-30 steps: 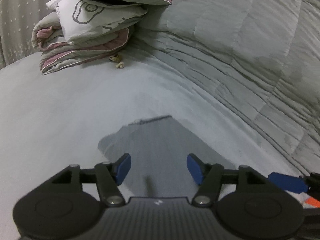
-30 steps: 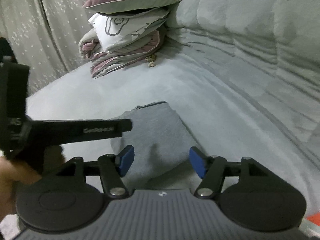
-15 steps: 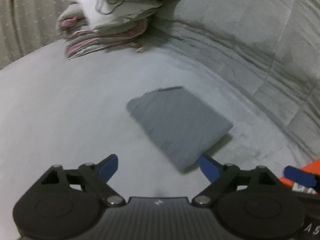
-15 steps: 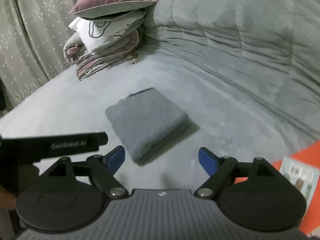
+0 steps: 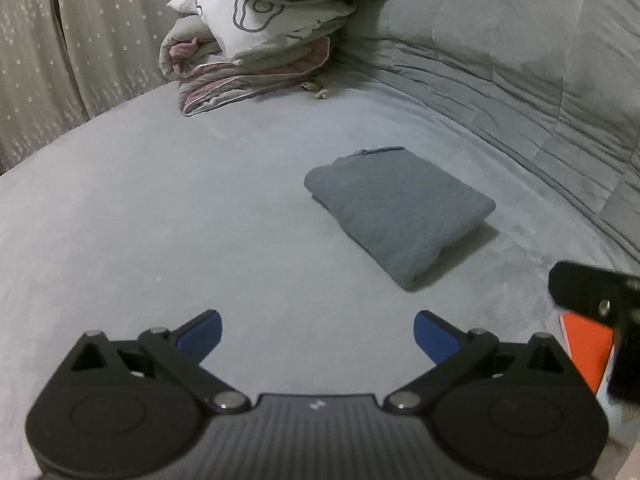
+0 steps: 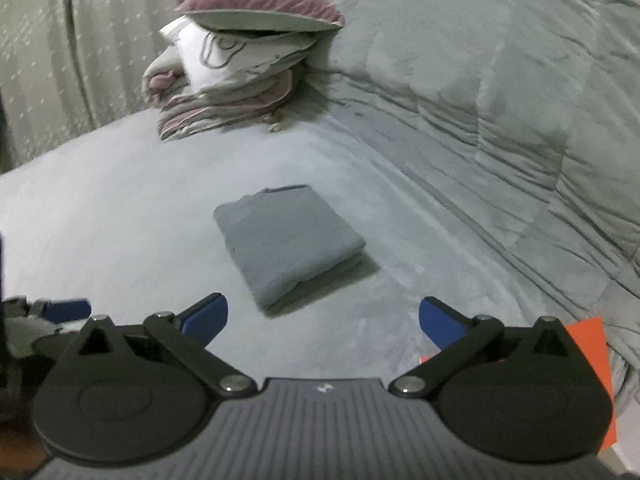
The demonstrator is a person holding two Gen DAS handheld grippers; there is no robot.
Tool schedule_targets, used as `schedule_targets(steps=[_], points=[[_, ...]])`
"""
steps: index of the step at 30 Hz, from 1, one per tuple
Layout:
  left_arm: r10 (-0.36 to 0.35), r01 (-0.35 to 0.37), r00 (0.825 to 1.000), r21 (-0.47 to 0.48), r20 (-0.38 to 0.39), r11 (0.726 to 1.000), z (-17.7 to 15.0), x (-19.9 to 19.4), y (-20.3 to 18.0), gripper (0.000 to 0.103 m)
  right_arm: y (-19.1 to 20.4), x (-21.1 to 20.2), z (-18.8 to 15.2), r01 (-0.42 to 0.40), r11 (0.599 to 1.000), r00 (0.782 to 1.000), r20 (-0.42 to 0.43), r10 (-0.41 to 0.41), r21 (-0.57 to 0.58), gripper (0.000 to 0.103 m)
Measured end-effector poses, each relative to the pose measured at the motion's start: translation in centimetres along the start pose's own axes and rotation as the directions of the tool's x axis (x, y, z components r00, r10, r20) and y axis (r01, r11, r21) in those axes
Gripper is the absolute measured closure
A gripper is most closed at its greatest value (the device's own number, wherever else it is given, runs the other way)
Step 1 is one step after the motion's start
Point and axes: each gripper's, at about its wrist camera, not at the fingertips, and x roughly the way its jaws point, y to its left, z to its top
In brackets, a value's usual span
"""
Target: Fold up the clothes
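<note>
A grey garment, folded into a compact rectangle, lies flat on the grey bed sheet; it also shows in the right wrist view. My left gripper is open and empty, held back from the garment and above the sheet. My right gripper is open and empty, also short of the garment's near edge. Part of the right gripper's body shows at the right edge of the left wrist view.
A stack of folded quilts and pillows sits at the far end of the bed, also in the right wrist view. A rumpled grey duvet rises along the right. An orange object lies at the near right. Curtains hang at the left.
Both grippers have pulled back and away from the folded garment and opened wider. The garment now lies alone on the sheet, farther ahead of both.
</note>
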Motion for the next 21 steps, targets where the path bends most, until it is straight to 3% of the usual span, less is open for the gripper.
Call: schedule_targets(steps=[3,7,14,21], points=[[-0.039,0.039,0.999,-0.011,-0.012,0.999,-0.7,-0.1,-0.1,0.001,0.4,-0.6,-0.2,-0.021,0.999,1.0,-0.021,0.02,-0.026,0.0],[-0.077,0.076,0.997,-0.041,-0.029,0.996,-1.2,0.1,0.3,0.001,0.1,-1.2,-0.5,0.02,0.999,1.0,-0.002,-0.02,-0.032,0.0],[-0.042,0.042,0.999,-0.091,0.0,0.995,-1.6,-1.1,1.7,0.001,-0.1,-0.1,-1.1,0.098,0.995,0.994,-0.038,-0.099,-0.034,0.0],[-0.043,0.043,0.999,-0.116,0.003,0.992,-1.4,-1.5,2.8,0.001,0.4,-0.5,-1.4,0.04,0.998,0.998,-0.038,-0.042,-0.055,0.0]])
